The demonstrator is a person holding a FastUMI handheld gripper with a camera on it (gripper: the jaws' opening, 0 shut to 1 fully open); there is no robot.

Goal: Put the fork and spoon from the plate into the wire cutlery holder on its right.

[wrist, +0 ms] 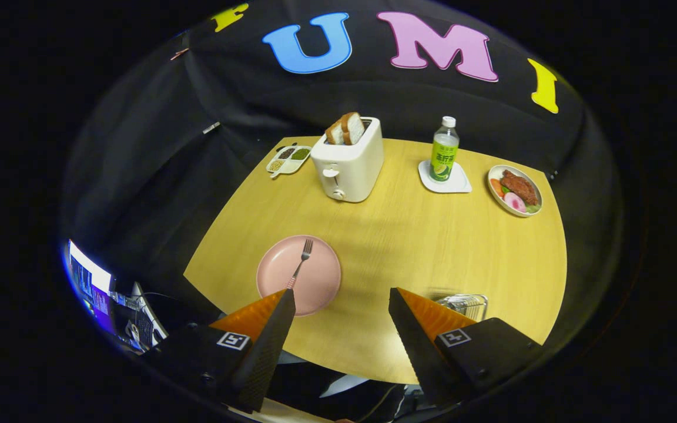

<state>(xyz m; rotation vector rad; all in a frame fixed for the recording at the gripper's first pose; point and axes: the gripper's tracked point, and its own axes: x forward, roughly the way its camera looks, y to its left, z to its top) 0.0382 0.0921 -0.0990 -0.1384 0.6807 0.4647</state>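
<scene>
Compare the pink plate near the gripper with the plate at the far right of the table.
The pink plate, just ahead of the open gripper, holds only a fork; the far plate is light-coloured and carries meat and vegetables. The pink plate looks larger, though it sits nearer the camera. Both are round and lie flat on the wooden table.

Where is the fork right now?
The fork lies on the pink plate near the table's front edge, just ahead of the open tongs' left finger, toaster beyond.
</scene>
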